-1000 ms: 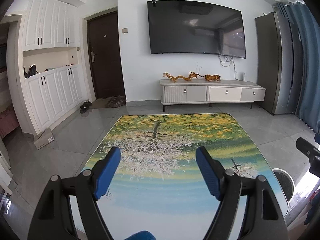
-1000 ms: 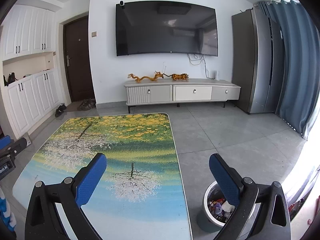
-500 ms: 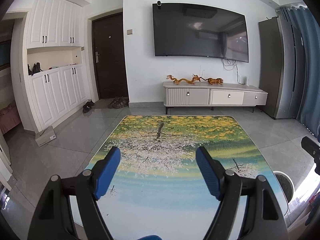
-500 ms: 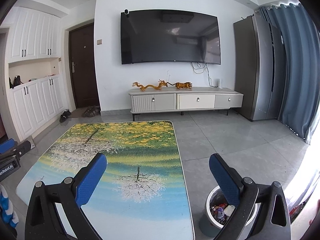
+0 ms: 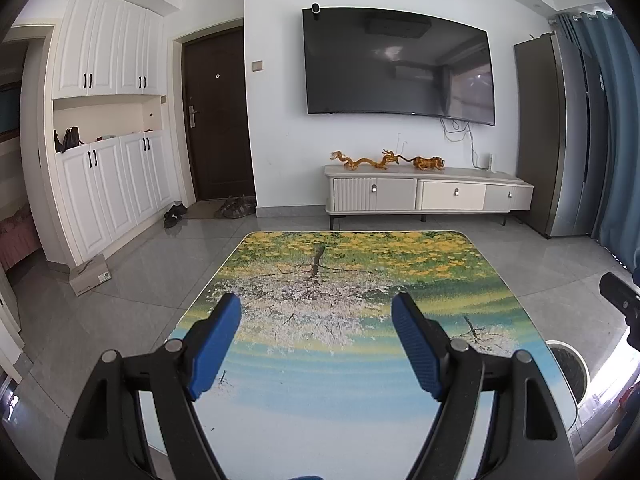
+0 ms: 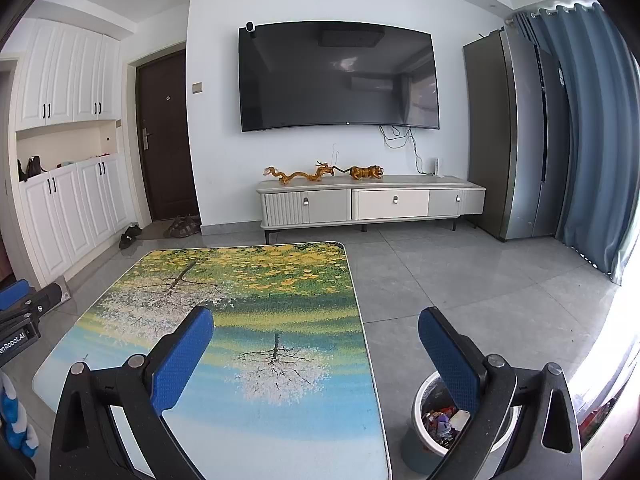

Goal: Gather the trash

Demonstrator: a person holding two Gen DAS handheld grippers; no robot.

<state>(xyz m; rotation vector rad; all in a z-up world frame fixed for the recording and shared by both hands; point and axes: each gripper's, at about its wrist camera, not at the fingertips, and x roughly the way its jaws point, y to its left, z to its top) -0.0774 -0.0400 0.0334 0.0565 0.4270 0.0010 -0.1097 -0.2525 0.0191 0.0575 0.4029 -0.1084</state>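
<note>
Jaws of left gripper (image 5: 316, 344) and right gripper (image 6: 316, 354) wide, empty, ribbed blue pads, glossy rounded table (image 6: 256, 280), round white bin (image 6: 424, 400).

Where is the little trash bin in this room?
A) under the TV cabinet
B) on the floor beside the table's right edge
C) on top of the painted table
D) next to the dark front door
B: the trash bin stands on the grey floor just right of the table, partly behind the right gripper's fingers, with scraps inside.
</note>
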